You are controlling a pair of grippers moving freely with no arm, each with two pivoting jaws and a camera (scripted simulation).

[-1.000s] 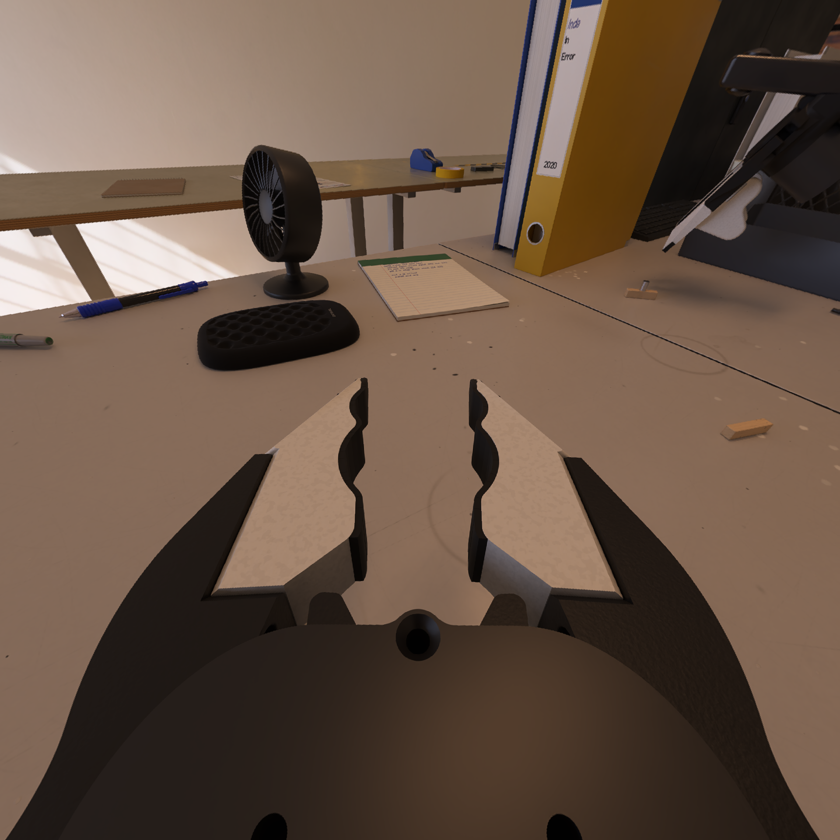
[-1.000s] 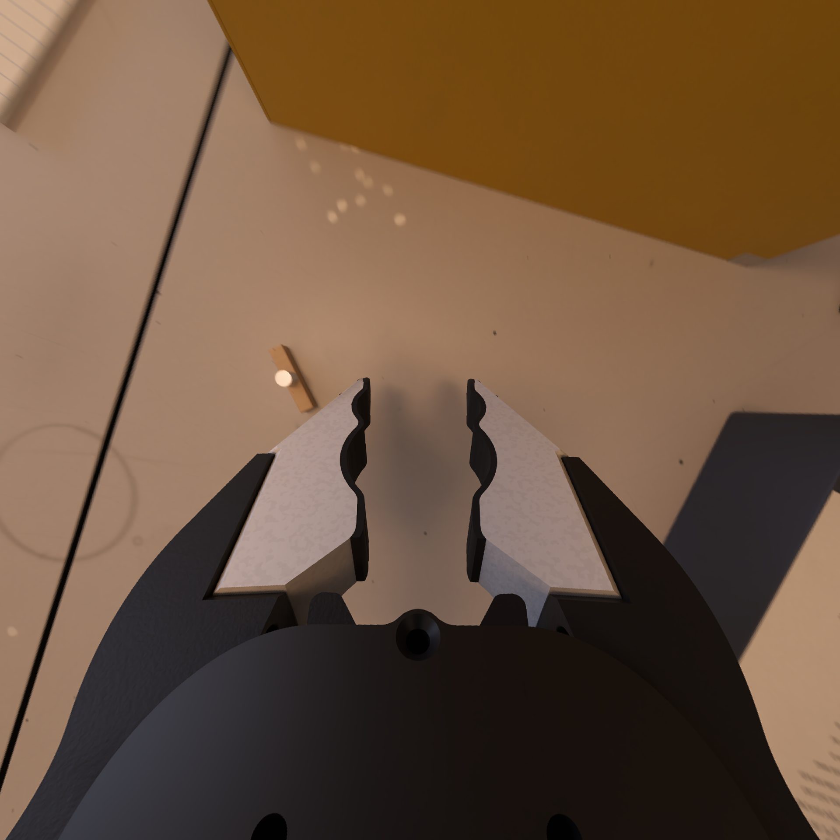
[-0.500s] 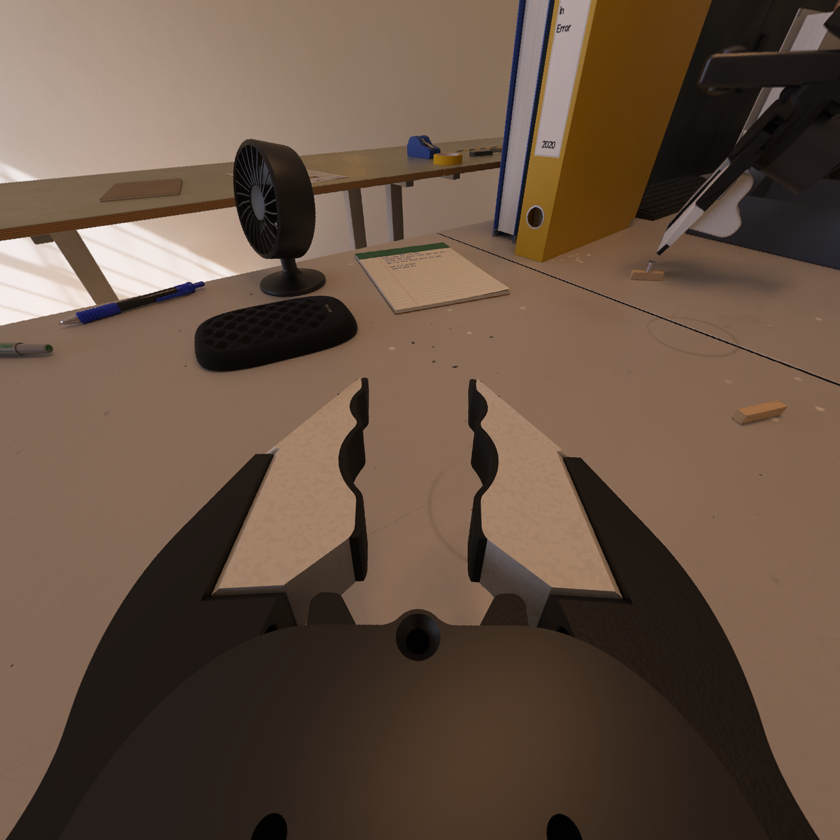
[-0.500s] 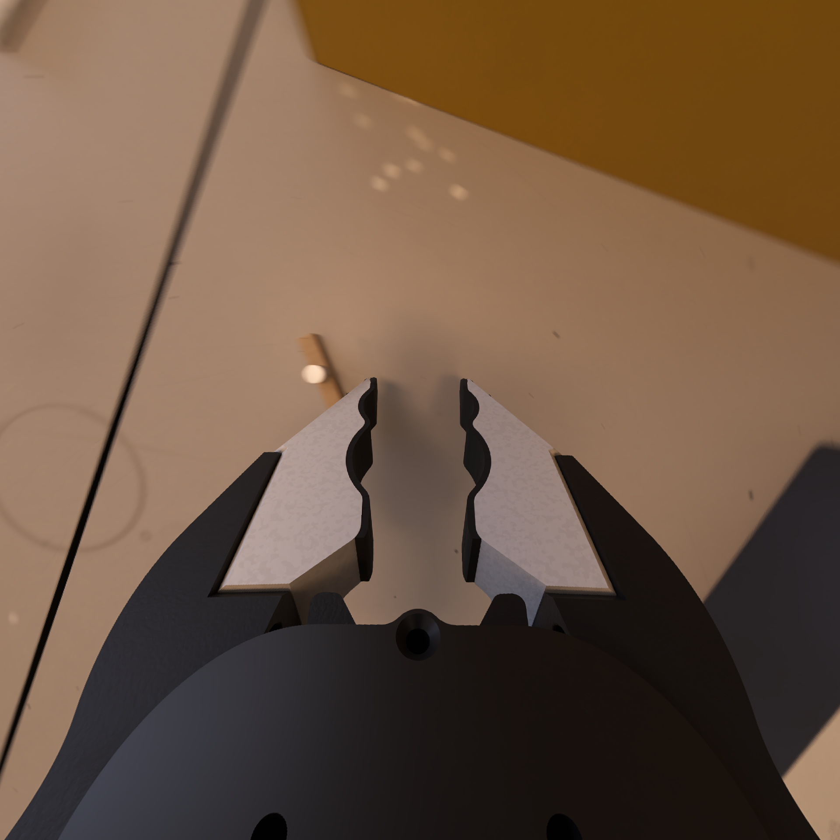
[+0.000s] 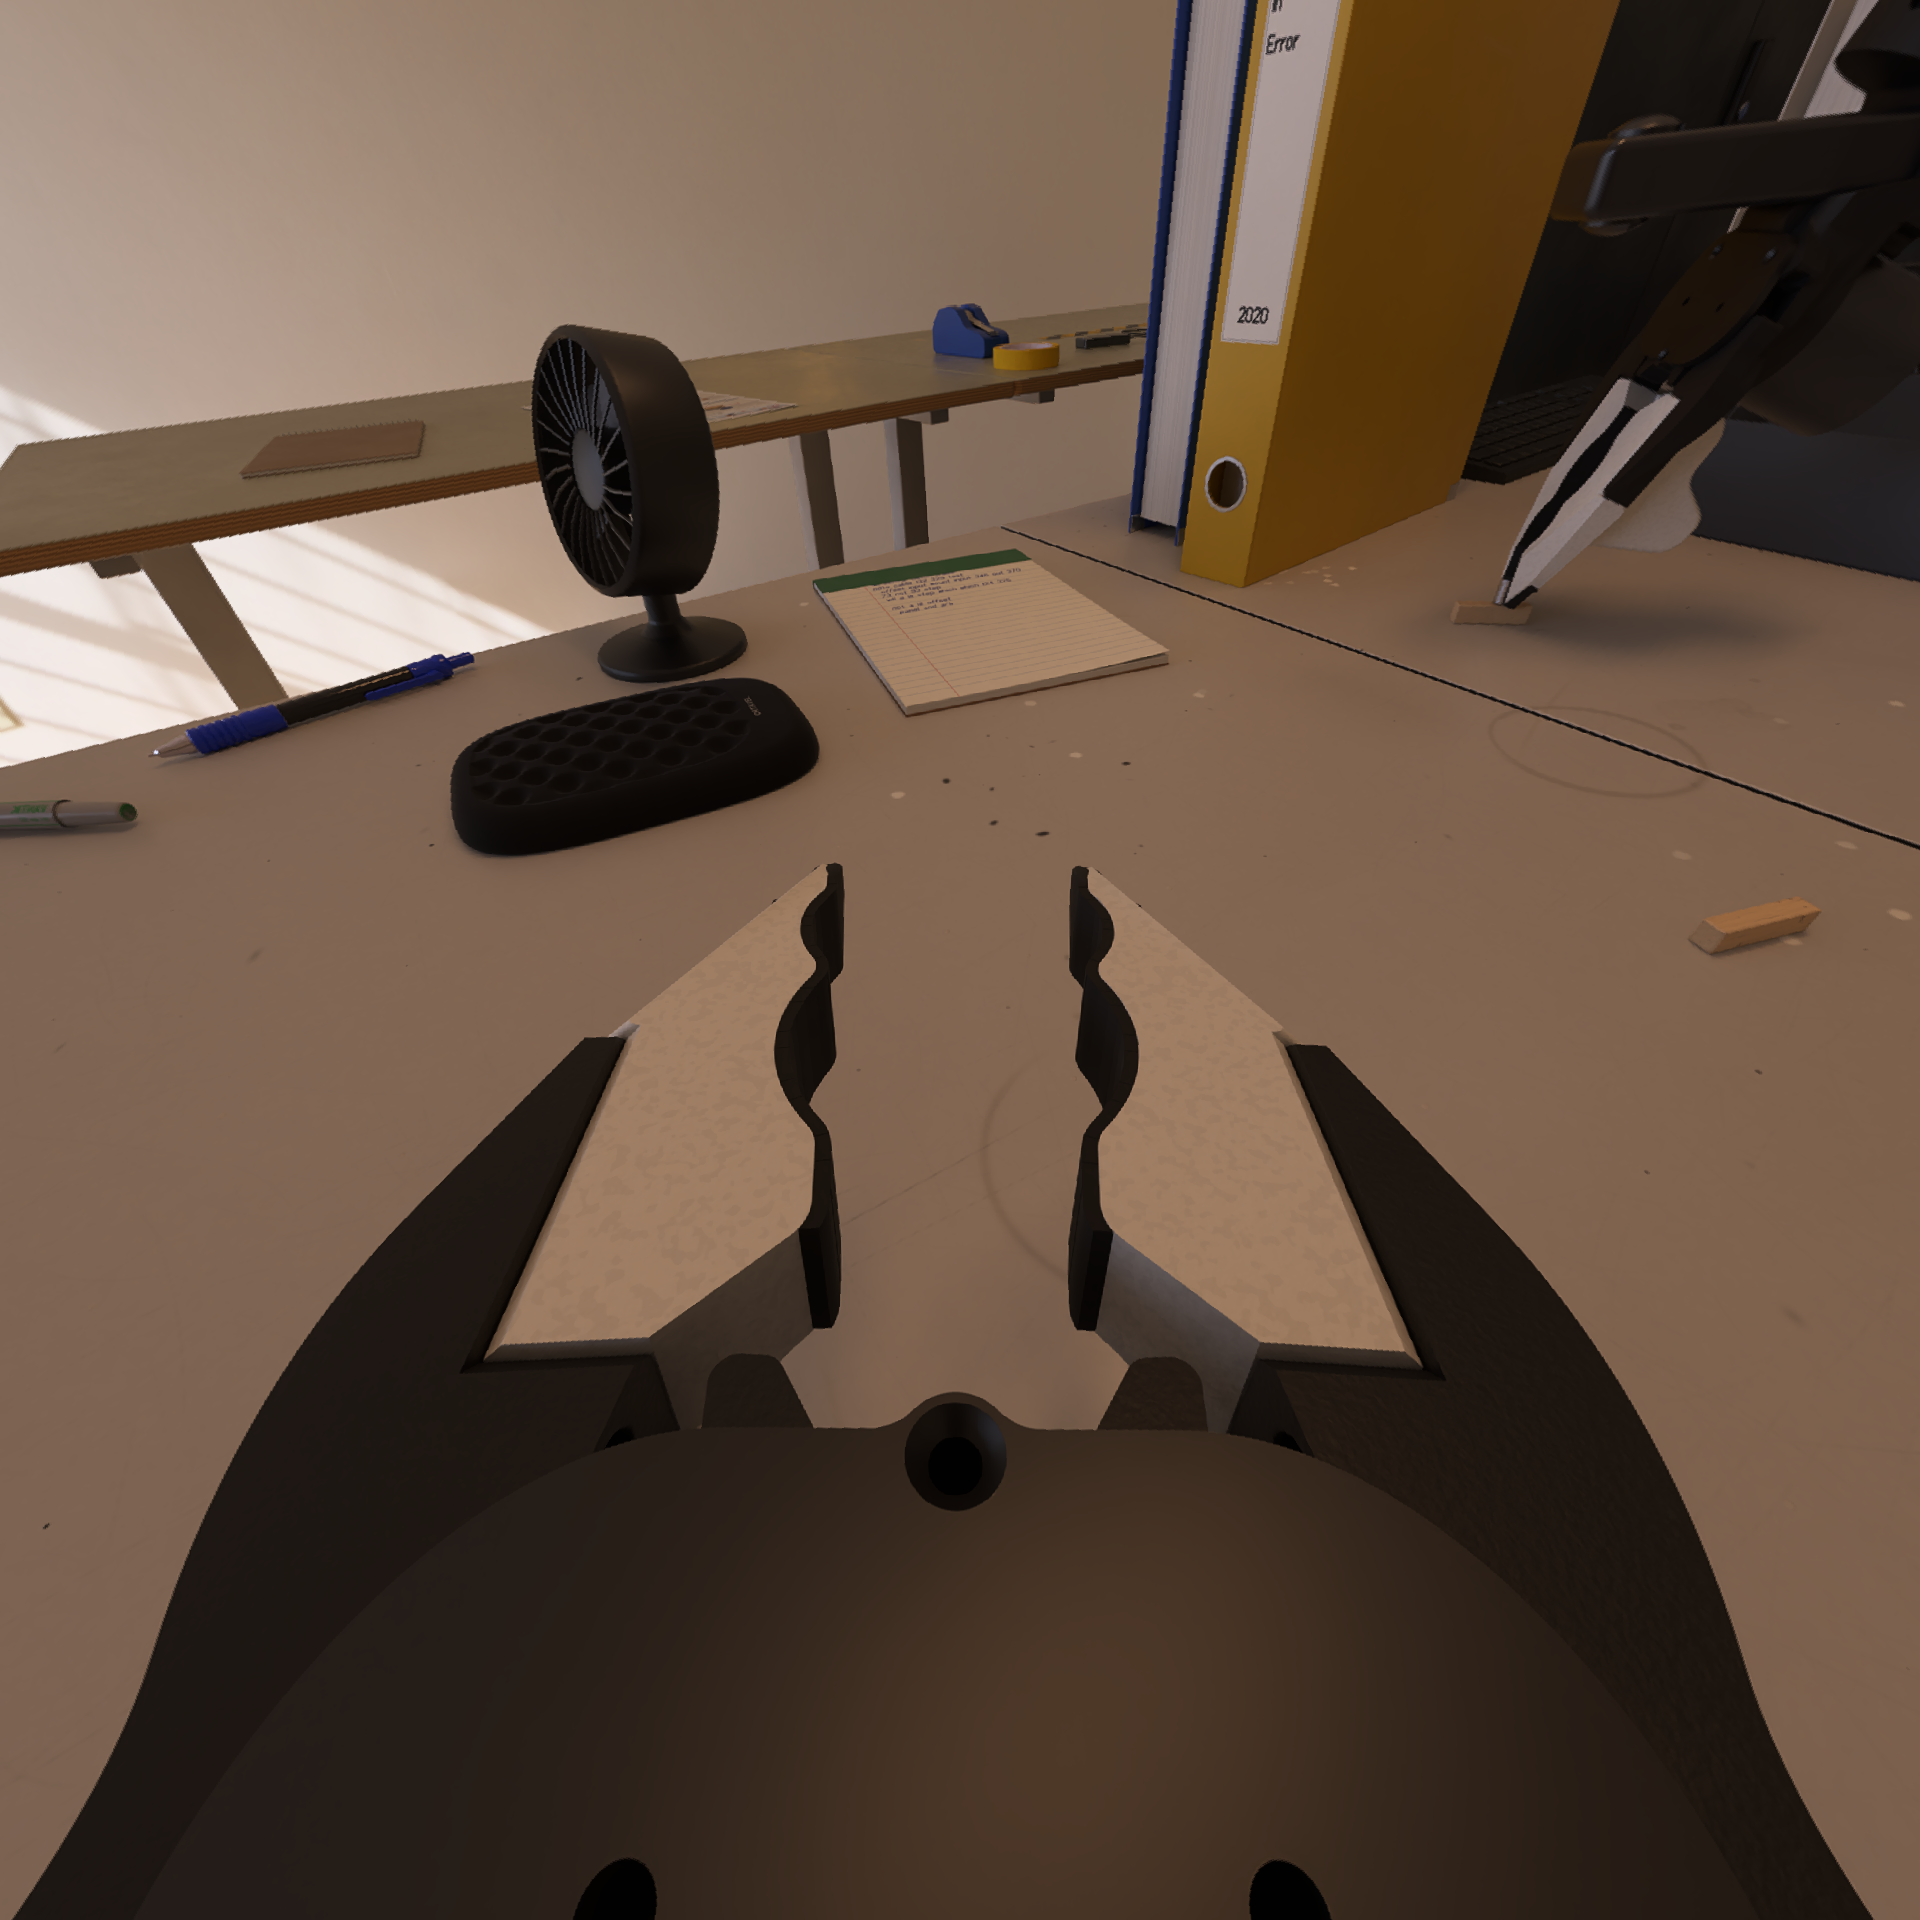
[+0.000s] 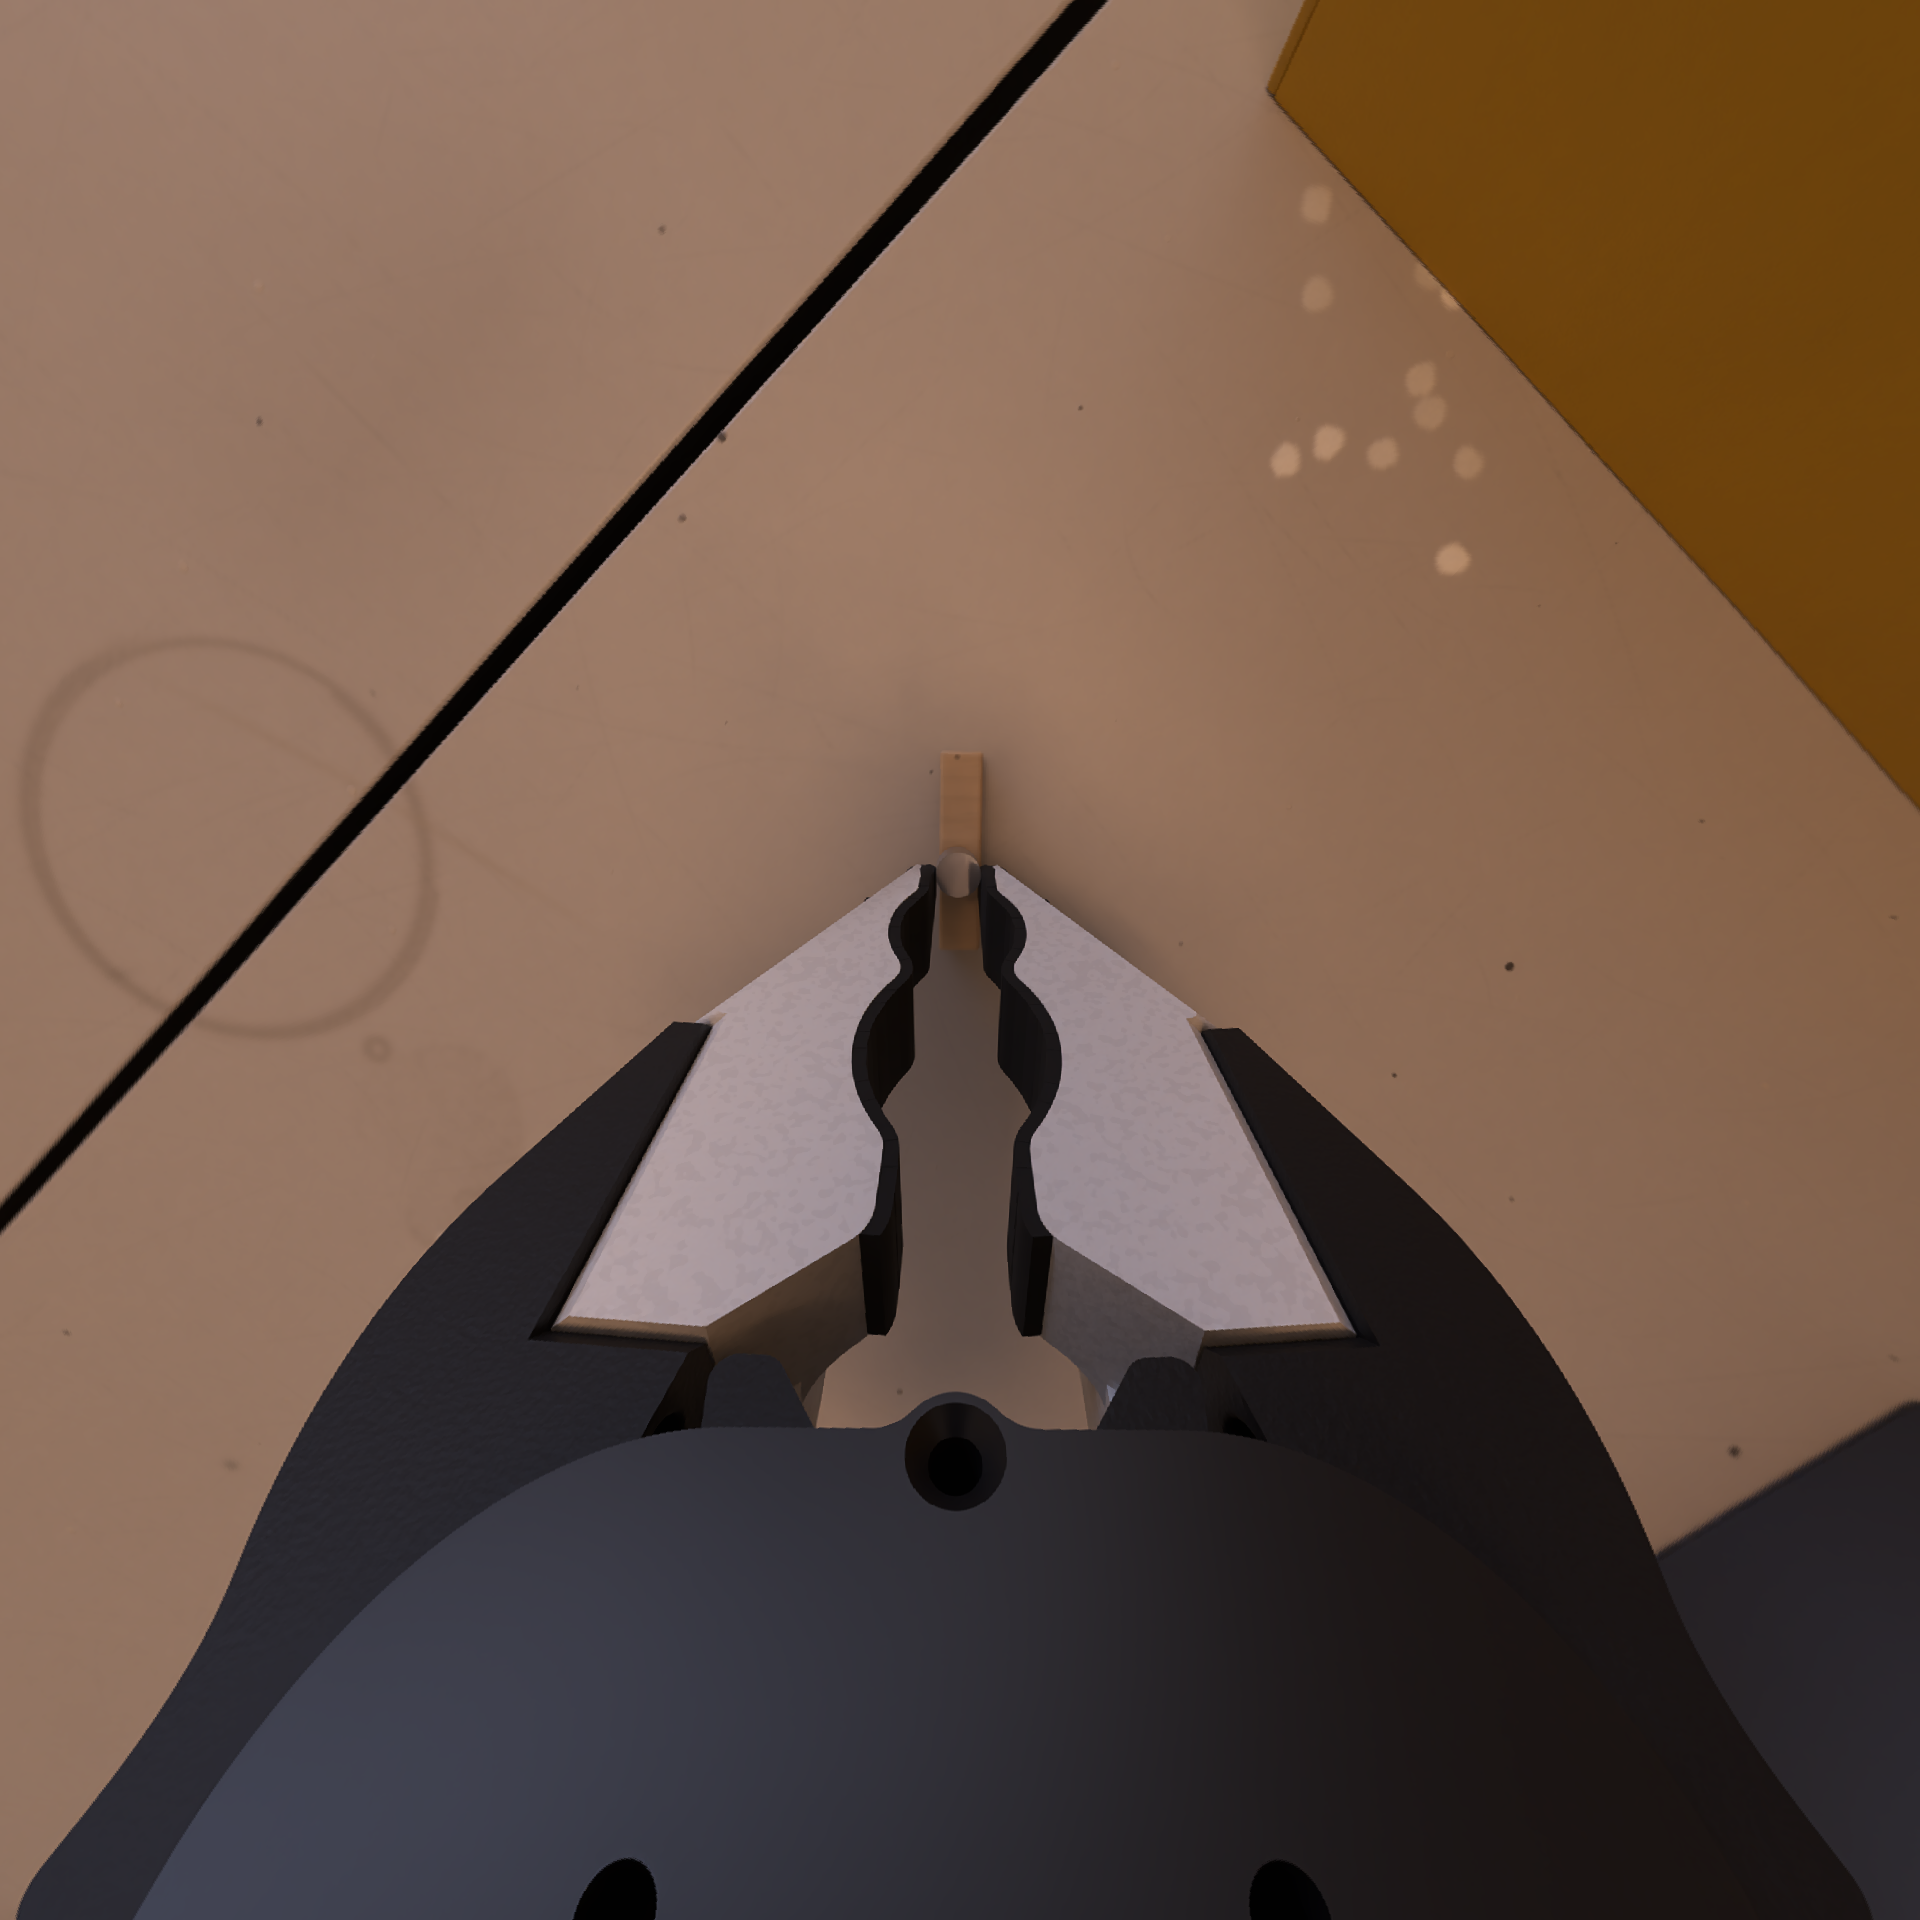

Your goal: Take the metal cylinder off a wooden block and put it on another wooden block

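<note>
A small metal cylinder [image 6: 956, 869] stands on a thin wooden block [image 6: 960, 800] that lies on the tan table. My right gripper [image 6: 956, 878] points down at it and its fingertips are closed on the cylinder from both sides. In the left wrist view the right gripper [image 5: 1512, 594] has its tips down on that block [image 5: 1475, 613] and hides the cylinder. A second wooden block [image 5: 1756, 923] lies bare on the table, nearer and to the right. My left gripper [image 5: 954, 883] is open and empty, low over the table.
A yellow binder [image 5: 1351, 281] stands just behind the first block, and it also shows in the right wrist view [image 6: 1662, 364]. A notepad [image 5: 987, 634], a black fan [image 5: 623, 488], a black wrist rest [image 5: 634, 764] and a blue pen [image 5: 312, 707] lie to the left. A dark seam [image 6: 623, 551] crosses the table.
My right gripper has turned, moved over the block and closed its fingers from wide apart onto the cylinder. My left gripper has only drifted slightly and stays open.
</note>
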